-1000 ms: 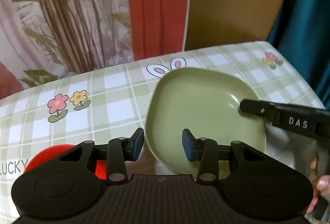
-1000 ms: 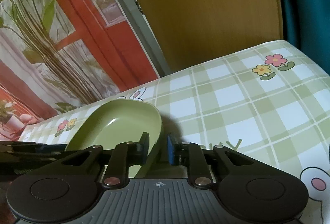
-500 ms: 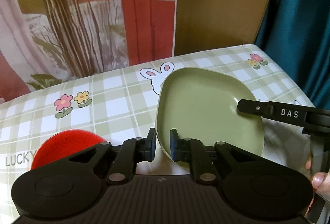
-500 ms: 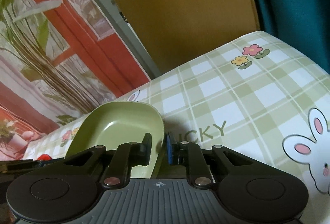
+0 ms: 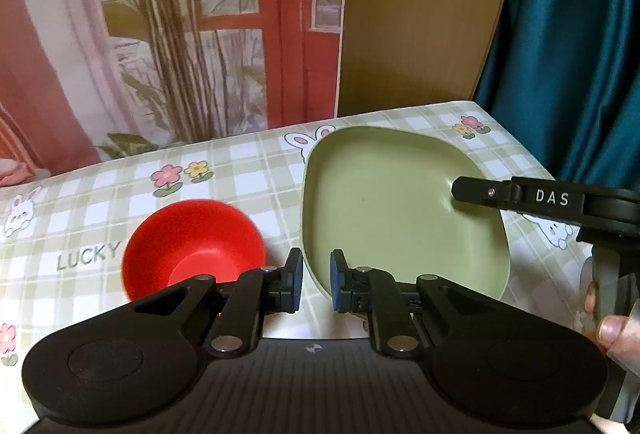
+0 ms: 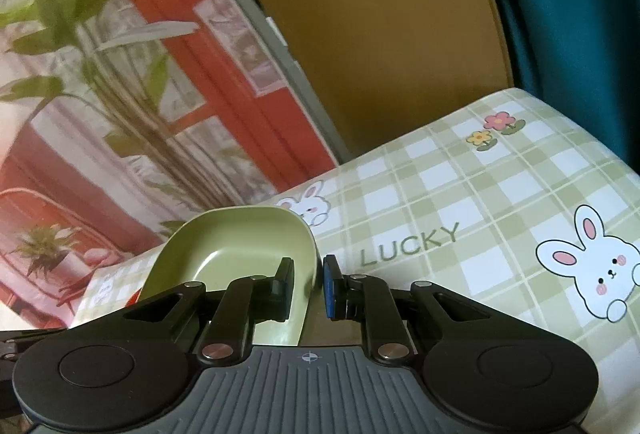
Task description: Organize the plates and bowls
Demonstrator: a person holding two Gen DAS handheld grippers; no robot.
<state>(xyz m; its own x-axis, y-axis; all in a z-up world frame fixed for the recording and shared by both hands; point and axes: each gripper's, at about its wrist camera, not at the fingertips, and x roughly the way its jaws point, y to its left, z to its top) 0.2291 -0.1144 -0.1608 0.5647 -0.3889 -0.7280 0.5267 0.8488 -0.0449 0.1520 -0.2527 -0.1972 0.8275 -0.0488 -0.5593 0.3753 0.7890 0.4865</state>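
A green square plate [image 5: 392, 202] is held above the checked tablecloth [image 5: 240, 170]. My left gripper [image 5: 314, 284] is shut on its near left rim. My right gripper [image 6: 306, 286] is shut on its right rim; one of its fingers [image 5: 480, 191] lies across the plate in the left wrist view. In the right wrist view the plate [image 6: 236, 246] tilts up to the left. A red bowl [image 5: 192, 246] sits upright on the cloth, left of the plate.
A printed backdrop [image 5: 160, 34] and a brown panel [image 5: 420, 14] stand behind the table. A teal curtain [image 5: 568, 34] hangs at the right. The table's right edge runs close to the plate.
Both grippers have lifted with the plate in their grip. The left gripper shut on the rim a second ago. The red bowl has come further into the left wrist view.
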